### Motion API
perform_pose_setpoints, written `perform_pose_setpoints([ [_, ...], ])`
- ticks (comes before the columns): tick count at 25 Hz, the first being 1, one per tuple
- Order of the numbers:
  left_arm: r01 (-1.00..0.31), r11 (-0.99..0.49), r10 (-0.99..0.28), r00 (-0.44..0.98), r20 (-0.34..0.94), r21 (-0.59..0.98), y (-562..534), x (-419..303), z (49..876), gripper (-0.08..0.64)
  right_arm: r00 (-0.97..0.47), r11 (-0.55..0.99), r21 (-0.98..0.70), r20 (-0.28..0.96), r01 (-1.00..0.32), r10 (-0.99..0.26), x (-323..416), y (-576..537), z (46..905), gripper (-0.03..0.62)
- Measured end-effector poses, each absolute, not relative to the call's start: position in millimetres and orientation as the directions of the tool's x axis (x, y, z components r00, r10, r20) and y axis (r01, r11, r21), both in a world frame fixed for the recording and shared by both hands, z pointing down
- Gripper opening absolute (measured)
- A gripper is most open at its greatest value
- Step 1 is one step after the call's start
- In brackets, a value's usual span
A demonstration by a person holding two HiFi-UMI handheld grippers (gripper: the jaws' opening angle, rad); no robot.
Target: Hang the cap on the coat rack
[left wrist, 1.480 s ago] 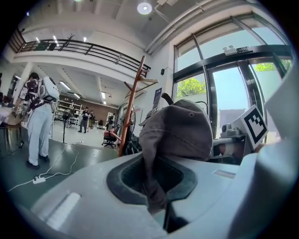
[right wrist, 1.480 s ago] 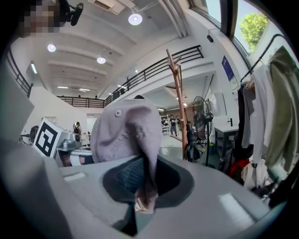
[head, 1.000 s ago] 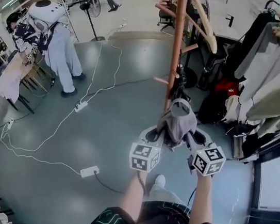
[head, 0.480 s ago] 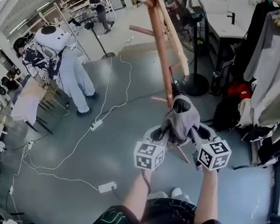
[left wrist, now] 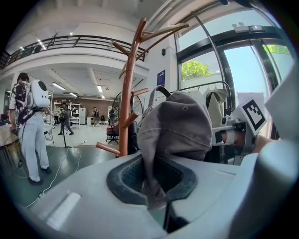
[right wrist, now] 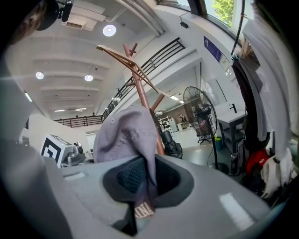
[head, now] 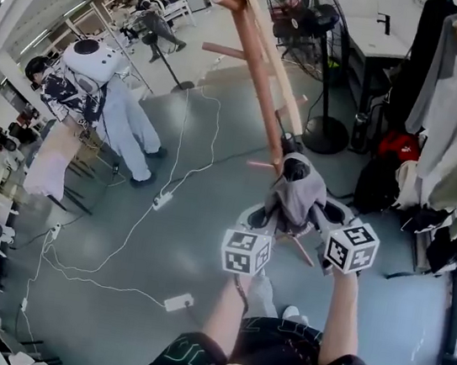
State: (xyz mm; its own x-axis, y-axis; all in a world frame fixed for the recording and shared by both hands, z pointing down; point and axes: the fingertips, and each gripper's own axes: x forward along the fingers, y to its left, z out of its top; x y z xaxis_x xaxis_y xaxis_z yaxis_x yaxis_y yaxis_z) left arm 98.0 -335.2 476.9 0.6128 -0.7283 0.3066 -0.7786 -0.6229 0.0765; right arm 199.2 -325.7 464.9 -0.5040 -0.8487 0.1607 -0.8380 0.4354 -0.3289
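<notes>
left gripper (head: 255,220): fingers nearly closed, pinching the cap's left edge, near the coat rack (head: 257,80)
cap (head: 295,192): gray, held up between both grippers, close by the coat rack's pole
right gripper (head: 326,216): fingers nearly closed, clamping the cap's right edge

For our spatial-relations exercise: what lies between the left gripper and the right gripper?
The grey cap lies there, its fabric pinched by both the left gripper and the right gripper. The head view shows this best.
</notes>
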Motion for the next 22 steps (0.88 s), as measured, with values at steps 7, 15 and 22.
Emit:
perform_pose_setpoints([
  [7, -0.797, -0.595, -0.742, 0.594, 0.311, 0.104, -351, 87, 487, 0.046, -0.527, 0.453, -0.331, 0.183, -0.828, -0.830, 189, -345, 473, 0.038],
  [15, -0.814, -0.564, -0.744, 0.574, 0.343, 0.137, -371, 64, 511, 0.046, -0.551, 0.460, -0.349, 0.233, -0.816, -0.801, 166, -370, 497, 0.038],
  [22, -0.813, -0.564, -0.735, 0.575, 0.360, 0.147, -389, 59, 516, 0.046, -0.548, 0.447, -0.364, 0.247, -0.817, -0.799, 160, -389, 503, 0.038],
])
